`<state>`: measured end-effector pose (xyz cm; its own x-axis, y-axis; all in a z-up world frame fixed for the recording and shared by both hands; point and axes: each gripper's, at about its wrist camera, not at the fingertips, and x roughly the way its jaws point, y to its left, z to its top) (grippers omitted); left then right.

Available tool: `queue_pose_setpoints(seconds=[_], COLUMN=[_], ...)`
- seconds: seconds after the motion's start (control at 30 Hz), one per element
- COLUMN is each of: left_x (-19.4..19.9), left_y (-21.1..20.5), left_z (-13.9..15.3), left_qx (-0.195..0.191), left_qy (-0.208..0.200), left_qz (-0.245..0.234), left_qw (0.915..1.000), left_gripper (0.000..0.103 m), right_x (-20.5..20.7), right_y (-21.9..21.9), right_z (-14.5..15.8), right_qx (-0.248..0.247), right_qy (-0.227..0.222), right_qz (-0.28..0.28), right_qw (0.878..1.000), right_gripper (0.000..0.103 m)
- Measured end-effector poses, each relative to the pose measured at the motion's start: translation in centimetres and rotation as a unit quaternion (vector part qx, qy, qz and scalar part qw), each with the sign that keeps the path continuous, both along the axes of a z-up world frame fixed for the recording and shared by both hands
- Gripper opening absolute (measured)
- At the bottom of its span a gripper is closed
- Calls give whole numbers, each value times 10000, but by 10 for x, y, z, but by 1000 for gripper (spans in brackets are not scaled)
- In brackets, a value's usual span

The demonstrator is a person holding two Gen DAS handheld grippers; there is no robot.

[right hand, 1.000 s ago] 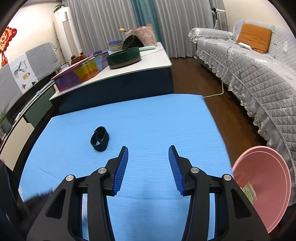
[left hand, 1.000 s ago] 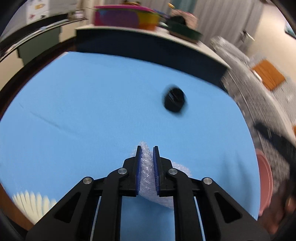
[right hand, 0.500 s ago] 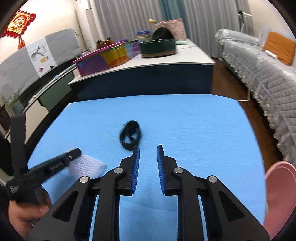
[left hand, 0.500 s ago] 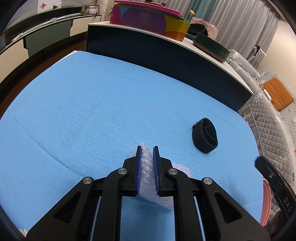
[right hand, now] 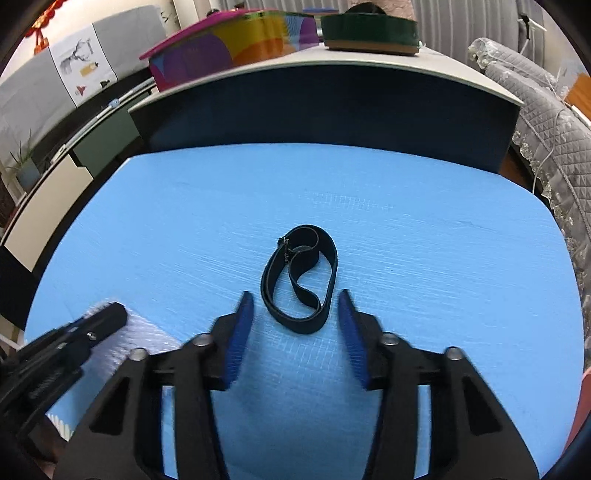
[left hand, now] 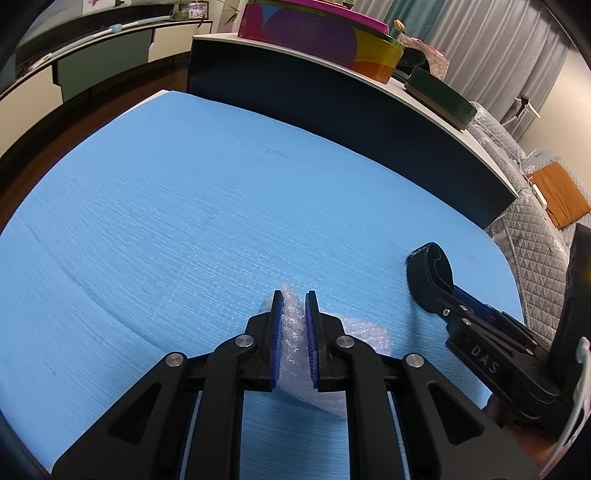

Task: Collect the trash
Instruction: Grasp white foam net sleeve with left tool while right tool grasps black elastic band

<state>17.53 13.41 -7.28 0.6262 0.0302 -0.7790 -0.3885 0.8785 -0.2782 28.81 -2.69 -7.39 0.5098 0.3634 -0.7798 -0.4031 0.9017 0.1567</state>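
My left gripper [left hand: 294, 299] is shut on a crumpled piece of clear bubble wrap [left hand: 354, 326], which sticks out between the blue pads and trails to the right over the blue mat [left hand: 184, 221]. In the right wrist view that same bubble wrap [right hand: 144, 336] shows at lower left, under the left gripper [right hand: 114, 314]. A black elastic strap loop [right hand: 301, 275] lies flat on the mat. My right gripper [right hand: 295, 301] hovers just in front of the strap with its jaws opening; the loop's near end lies between the fingertips, untouched. From the left wrist view the strap [left hand: 430, 273] sits at the right gripper's tip.
A dark low table [right hand: 332, 99] behind the mat carries a colourful box [right hand: 236, 48] and a green round tin [right hand: 369, 31]. A grey quilted sofa [right hand: 546, 110] runs along the right. A pink bin rim [right hand: 585, 406] peeks in at lower right.
The right gripper swung left and down over the black strap, narrowing then widening its jaws. The left gripper shifted with the bubble wrap still clamped; the right gripper now shows beside it.
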Motion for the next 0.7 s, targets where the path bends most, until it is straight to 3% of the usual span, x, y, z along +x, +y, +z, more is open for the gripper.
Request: queue_pose_setpoints(seconds=[0.07, 0.13, 0.53, 0.7], left_x=[1, 1, -8, -14], left_y=[1, 0, -17, -34], left_z=[0, 2, 16, 24], left_qx=[7, 26, 173, 318], left_qy=[1, -12, -226, -338], left_qz=[-9, -33, -262, -432], left_qw=[10000, 10000, 9993, 9980], left_gripper=[12, 12, 12, 12], right_x=[-2, -8, -58, -85], right_y=[-1, -3, -73, -115], right_z=[2, 7, 66, 86], right_qx=[-37, -98, -128, 163], right_qy=[-76, -200, -724, -798], right_qz=[63, 120, -137, -509], right_qw=[9999, 9997, 9972, 9954], right_gripper=[12, 9, 8, 8])
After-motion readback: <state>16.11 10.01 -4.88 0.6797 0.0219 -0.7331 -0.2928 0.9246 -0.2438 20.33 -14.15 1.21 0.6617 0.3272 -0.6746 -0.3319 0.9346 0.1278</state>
